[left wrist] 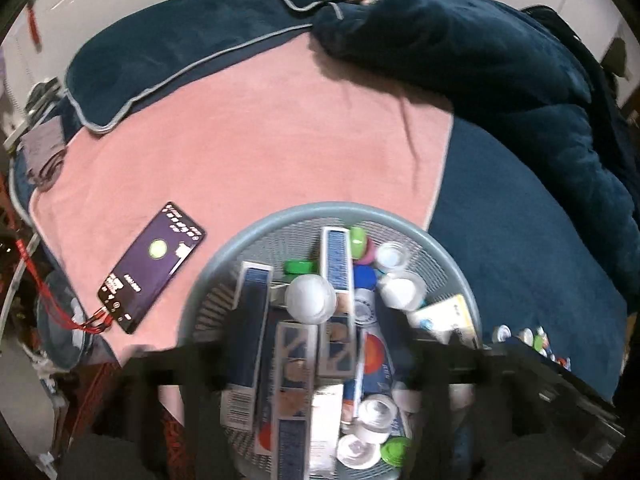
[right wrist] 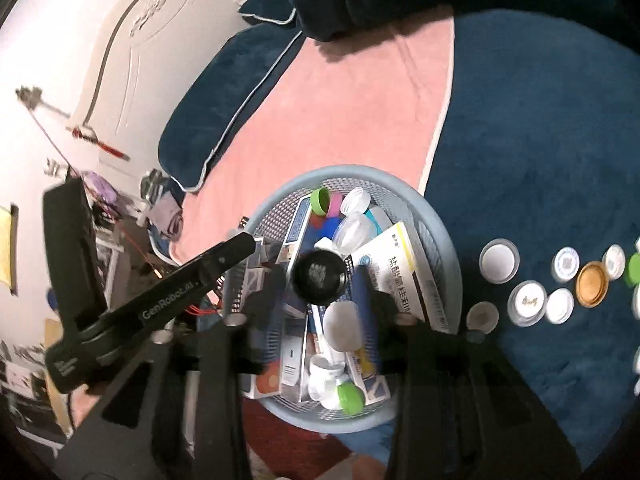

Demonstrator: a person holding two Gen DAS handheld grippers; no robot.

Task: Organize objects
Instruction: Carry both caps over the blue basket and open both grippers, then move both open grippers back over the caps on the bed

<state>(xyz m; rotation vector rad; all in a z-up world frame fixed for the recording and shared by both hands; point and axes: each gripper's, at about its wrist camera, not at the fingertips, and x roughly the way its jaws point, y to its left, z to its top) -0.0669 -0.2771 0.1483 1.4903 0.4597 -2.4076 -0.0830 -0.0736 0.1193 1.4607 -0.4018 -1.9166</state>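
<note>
1. Left wrist view, lower left of the frame: a phone (left wrist: 152, 268) lies lit on the pink towel (left wrist: 256, 140), a red cord running from its lower end.
2. Centre and lower centre: the grey mesh basket (left wrist: 452, 256) sits on the bed, partly on the towel, partly on the dark blue blanket (left wrist: 520, 220). It is crammed with long blue boxes (left wrist: 338, 256), caps and small jars.
3. A white cap (left wrist: 310, 298) shows over the pile, between the two dark blurred fingers of the left tongs (left wrist: 316, 360), which stand wide apart with nothing pressed between them.
4. Lower right: a few small lids (left wrist: 528, 338) lie on the blanket beside the basket.
5. Right wrist view, left of the frame: the other tool's black arm (right wrist: 160, 308) slants across.
6. Centre: the same basket (right wrist: 444, 236), a white and yellow medicine box (right wrist: 396, 264) leaning inside it.
7. A black round lid (right wrist: 319, 278) shows above the contents, between the fingers of the right tongs (right wrist: 320, 300), which stand apart and do not touch it.
8. Right: a row of loose lids on the blanket, among them a gold lid (right wrist: 592, 284) and a white-lined lid (right wrist: 499, 261).
</note>
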